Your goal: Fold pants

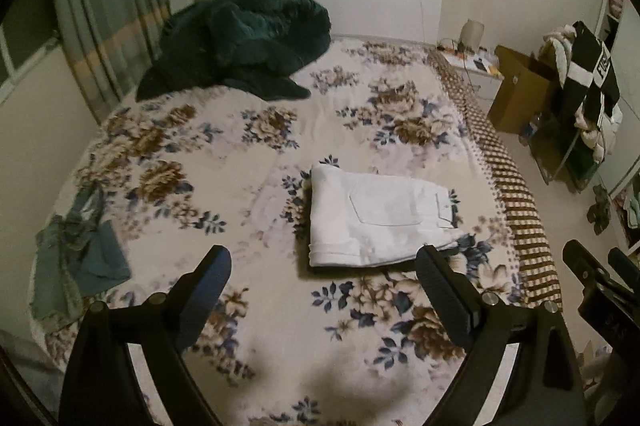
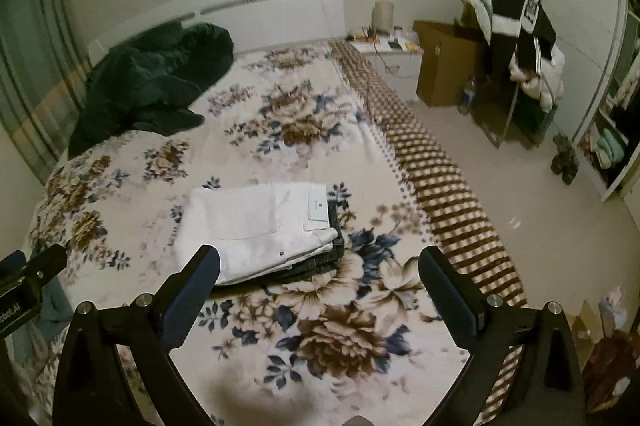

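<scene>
White pants (image 1: pixel 376 216) lie folded into a compact rectangle on the floral bedspread (image 1: pixel 248 162), back pocket up. In the right wrist view the white pants (image 2: pixel 260 226) rest on top of a darker folded garment (image 2: pixel 328 258). My left gripper (image 1: pixel 324 262) is open and empty, held above the bed just in front of the pants. My right gripper (image 2: pixel 320 266) is open and empty, also held above the bed near the pants' front edge. The right gripper shows at the right edge of the left wrist view (image 1: pixel 600 278).
A dark green blanket (image 1: pixel 240 46) is heaped near the headboard. A teal garment (image 1: pixel 76 258) lies at the bed's left edge. A checked bed border (image 1: pixel 516 194), a nightstand (image 2: pixel 388 58), a cardboard box (image 2: pixel 444 66) and a clothes-laden rack (image 2: pixel 520 38) stand on the right.
</scene>
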A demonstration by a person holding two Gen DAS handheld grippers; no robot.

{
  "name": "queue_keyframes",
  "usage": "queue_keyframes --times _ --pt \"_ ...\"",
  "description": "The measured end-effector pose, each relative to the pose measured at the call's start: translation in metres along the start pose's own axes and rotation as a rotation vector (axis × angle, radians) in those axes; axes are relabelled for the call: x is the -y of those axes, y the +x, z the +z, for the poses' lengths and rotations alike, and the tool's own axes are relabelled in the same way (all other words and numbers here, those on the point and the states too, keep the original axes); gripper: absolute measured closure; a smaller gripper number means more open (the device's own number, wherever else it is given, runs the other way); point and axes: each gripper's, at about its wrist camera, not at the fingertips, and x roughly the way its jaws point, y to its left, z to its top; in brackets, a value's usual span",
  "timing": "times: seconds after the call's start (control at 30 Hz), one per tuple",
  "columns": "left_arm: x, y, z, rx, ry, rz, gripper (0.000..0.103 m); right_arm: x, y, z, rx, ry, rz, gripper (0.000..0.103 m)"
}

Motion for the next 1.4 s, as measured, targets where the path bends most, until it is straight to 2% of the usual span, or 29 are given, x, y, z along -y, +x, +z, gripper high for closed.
queue_keyframes --times 0.3,0.47,0.8,1.0,1.03,1.07,1.4 --pt "0.022 -0.125 -0.026 0.092 -0.003 0.047 0.009 0.02 -0.154 -0.01 0.113 -0.089 0.078 0.002" --pt "0.03 -0.181 -0.036 0.139 -0.006 0.068 0.009 0.031 -0.224 -0.018 0.15 -0.099 0.116 0.002" --pt "0.028 -0.246 -0.052 0.182 -0.011 0.053 0.009 0.04 -0.344 -0.024 0.209 -0.117 0.129 0.001" --pt "0.025 -0.26 -0.064 0.172 -0.007 0.026 0.008 0.037 -0.383 -0.027 0.233 -0.124 0.119 0.0" --pt "0.025 -0.26 -0.064 0.169 -0.006 0.022 0.001 0.036 -0.383 -0.027 0.233 -0.124 0.118 0.0" --pt "0.024 -0.26 -0.064 0.167 -0.008 0.021 0.0 0.037 -0.386 -0.028 0.232 -0.125 0.111 0.0" --pt "0.023 -0.274 -0.067 0.206 -0.014 0.038 0.0 0.037 -0.381 -0.02 0.215 -0.124 0.081 0.0"
